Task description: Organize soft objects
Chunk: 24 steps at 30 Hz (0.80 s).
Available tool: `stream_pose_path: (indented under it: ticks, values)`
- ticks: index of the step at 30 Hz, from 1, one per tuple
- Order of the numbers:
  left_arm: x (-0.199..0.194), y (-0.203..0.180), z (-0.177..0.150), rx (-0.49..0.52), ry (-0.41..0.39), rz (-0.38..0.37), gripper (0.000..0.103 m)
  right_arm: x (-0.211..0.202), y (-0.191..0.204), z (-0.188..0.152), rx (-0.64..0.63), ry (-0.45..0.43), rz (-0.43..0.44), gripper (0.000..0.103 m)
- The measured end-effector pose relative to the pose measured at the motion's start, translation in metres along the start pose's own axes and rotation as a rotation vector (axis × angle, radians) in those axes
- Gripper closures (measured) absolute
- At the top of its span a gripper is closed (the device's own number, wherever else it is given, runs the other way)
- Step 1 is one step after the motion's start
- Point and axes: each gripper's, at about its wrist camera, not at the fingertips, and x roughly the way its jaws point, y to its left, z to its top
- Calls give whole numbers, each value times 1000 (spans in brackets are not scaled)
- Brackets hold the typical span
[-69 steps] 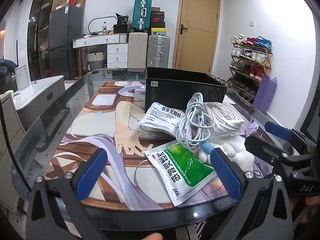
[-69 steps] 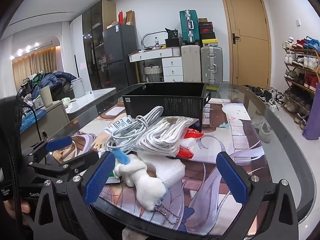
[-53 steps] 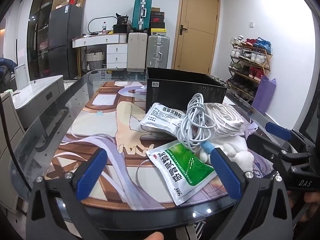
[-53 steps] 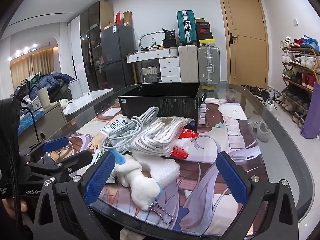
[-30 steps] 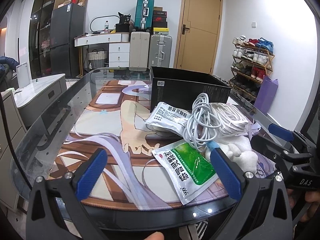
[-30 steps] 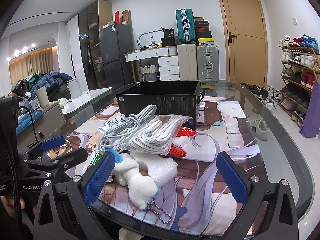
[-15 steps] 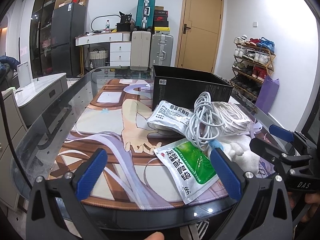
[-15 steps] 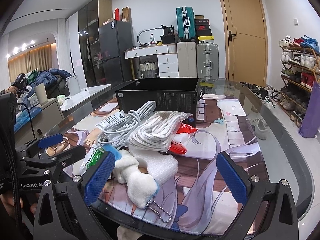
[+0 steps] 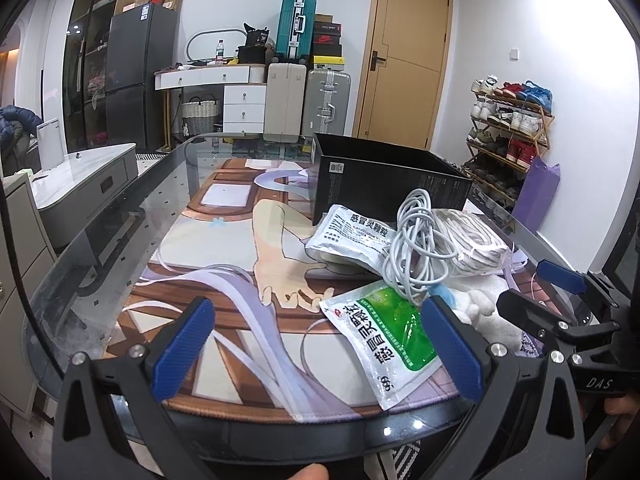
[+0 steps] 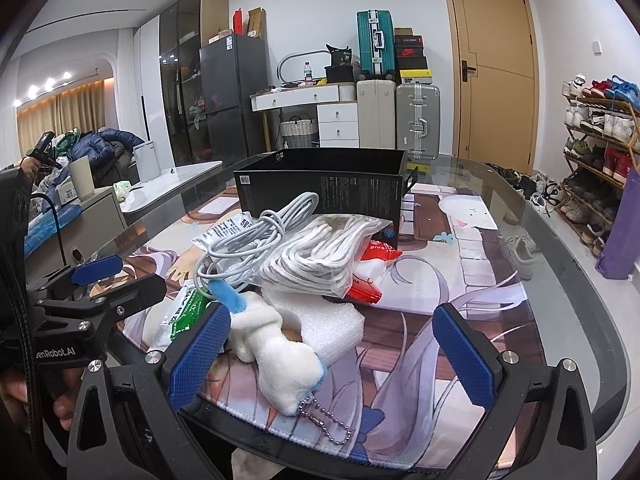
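A pile of soft things lies on the printed mat before an open black box. It holds a green-and-white pouch, a white pouch, a coiled white cable, a bag of white cord, a red pouch, a foam block and a white plush keychain. My left gripper is open at the near table edge, left of the pile. My right gripper is open, its jaws either side of the plush, above the near edge.
The glass table has a curved near rim. A grey side counter stands to the left. Suitcases, a white drawer desk, a fridge, a door and a shoe rack line the room behind.
Both grippers stay open. The left view has drifted slightly left, so the pile sits a bit further right. The right view has edged a little closer to the plush.
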Motion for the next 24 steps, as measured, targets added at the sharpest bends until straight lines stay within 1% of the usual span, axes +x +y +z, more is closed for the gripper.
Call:
stream_pose_path:
  ticks: [6, 13, 24]
  values:
    - [1, 2, 0, 4, -5, 5, 0, 4, 4, -1, -14, 14, 1, 0]
    - [-1, 8, -1, -13, -31, 9, 0, 7, 11, -1, -24, 28, 16, 0]
    - [3, 14, -4, -15, -18, -1, 0, 23, 19, -1, -29, 61, 16, 0]
